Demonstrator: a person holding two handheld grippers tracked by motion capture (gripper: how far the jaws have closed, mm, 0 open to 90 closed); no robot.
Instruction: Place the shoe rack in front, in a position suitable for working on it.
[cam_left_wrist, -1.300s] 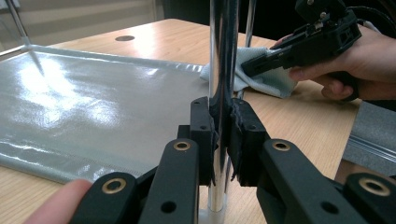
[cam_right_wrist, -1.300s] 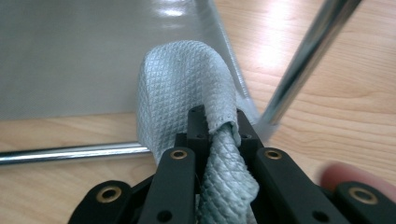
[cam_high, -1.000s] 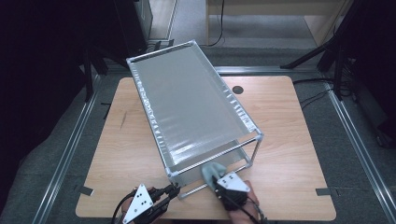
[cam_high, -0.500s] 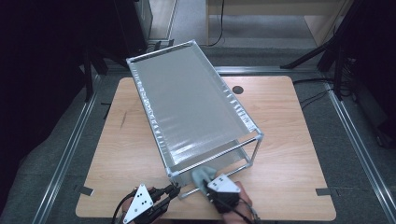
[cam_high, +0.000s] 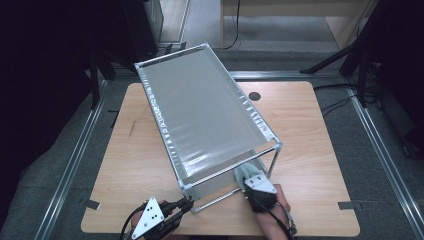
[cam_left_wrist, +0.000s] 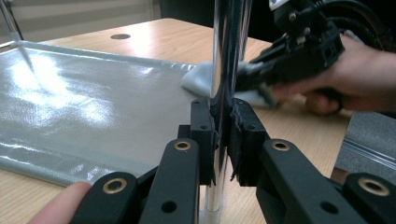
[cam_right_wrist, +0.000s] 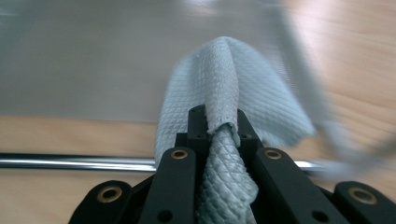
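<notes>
In the high view, the right claw (cam_high: 248, 178) holds a pale blue cloth (cam_high: 246, 173) under the near end of the metal rack (cam_high: 200, 110) on the wooden tabletop (cam_high: 310, 125), while the left claw (cam_high: 187, 203) sits at the rack's near corner post. The left gripper view shows that claw clamped tight on the chrome post (cam_left_wrist: 226, 56), the rack's grey lower shelf (cam_left_wrist: 79, 98) spreading behind the post. In the right gripper view, the cloth (cam_right_wrist: 224, 93) is bunched between the closed jaws, above the rack's chrome bottom rail (cam_right_wrist: 70, 162).

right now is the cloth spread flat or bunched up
Bunched up: the cloth is pinched into a folded ridge between the right gripper fingers, its edges drooping to either side.
</notes>
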